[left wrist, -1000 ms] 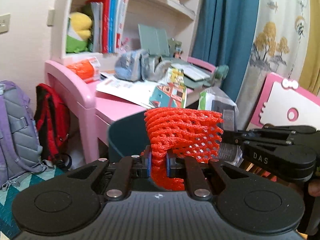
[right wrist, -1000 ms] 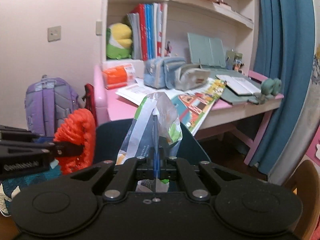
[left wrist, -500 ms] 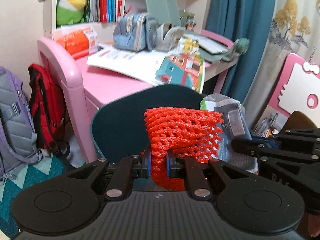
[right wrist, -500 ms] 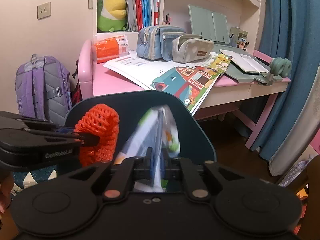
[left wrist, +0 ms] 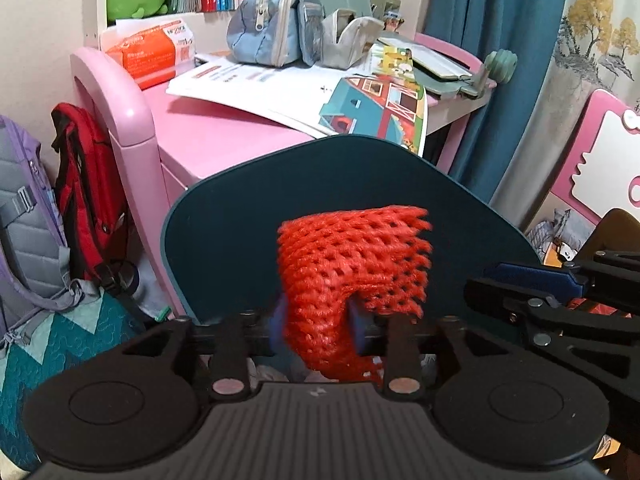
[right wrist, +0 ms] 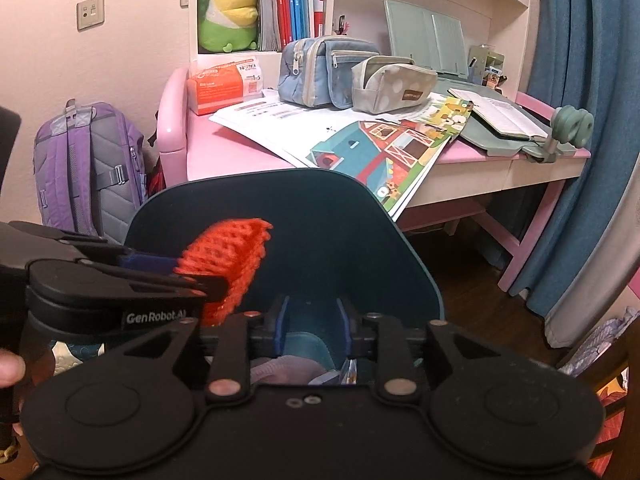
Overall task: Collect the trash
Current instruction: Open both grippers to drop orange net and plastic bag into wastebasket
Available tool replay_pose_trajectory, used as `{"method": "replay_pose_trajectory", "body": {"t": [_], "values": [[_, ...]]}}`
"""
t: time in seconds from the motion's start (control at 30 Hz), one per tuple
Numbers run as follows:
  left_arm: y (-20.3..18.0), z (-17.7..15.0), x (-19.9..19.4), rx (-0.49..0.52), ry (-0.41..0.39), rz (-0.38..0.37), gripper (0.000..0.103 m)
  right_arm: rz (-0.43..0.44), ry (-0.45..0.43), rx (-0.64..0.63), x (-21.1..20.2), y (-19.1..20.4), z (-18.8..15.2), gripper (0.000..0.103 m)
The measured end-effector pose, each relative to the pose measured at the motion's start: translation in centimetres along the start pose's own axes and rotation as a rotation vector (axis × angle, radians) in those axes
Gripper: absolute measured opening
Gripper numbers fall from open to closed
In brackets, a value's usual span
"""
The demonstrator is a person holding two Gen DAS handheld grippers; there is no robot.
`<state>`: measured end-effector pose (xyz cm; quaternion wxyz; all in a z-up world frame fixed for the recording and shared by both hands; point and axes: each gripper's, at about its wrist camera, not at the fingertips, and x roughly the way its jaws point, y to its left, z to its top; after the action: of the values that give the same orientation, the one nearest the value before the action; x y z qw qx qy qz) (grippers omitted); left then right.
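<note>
Both grippers are angled down over the dark teal plastic bin (right wrist: 288, 248), whose raised back wall fills the middle of both wrist views; I judge that they are held here so that whatever is let go drops inside rather than onto the floor.

Left gripper (left wrist: 318, 330): the jaws have just been opening. The orange foam mesh fruit sleeve (left wrist: 352, 276) sits between the blue pads, blurred, sagging below them. The pads look eased off it, no longer pinching; the release seems under way. The sleeve is over the bin mouth, not yet down in it.

Right gripper (right wrist: 312, 328): the jaws have just been opening too, and now stand partly apart with nothing between the pads. Below them, inside the bin, lie crumpled wrappers (right wrist: 288, 372), greyish-pink and clear; which piece is which I cannot tell.

The pink bench (right wrist: 240, 148) behind carries papers and pouches, none of it plainly trash from here.

Judgement: the deposit step is nearly done. A caution: the mesh could snag on a pad.
</note>
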<state>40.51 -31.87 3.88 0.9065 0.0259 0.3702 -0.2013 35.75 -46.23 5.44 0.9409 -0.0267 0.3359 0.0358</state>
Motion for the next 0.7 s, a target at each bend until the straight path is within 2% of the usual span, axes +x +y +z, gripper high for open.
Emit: {"method": "replay_pose_trajectory", "body": {"t": [0.07, 0.13, 0.37, 0.7], "values": [[-0.2, -0.1, -0.5, 0.008, -0.02, -0.002, 0.06, 0.006, -0.007, 0.004, -0.4, -0.1, -0.1, 0.033], [-0.4, -0.2, -1.1, 0.008, -0.038, -0.01, 0.064, 0.006, -0.015, 0.009, -0.9, -0.3, -0.1, 0.035], [-0.2, -0.8, -3.6, 0.007, -0.061, -0.037, 0.064, 0.029, -0.043, 0.004, -3.4, 0.4, -0.3, 0.038], [1.8, -2.5, -9.5, -0.004, -0.115, -0.038, 0.064, 0.079, -0.085, -0.027, -8.0, 3.7, -0.9, 0.04]]}}
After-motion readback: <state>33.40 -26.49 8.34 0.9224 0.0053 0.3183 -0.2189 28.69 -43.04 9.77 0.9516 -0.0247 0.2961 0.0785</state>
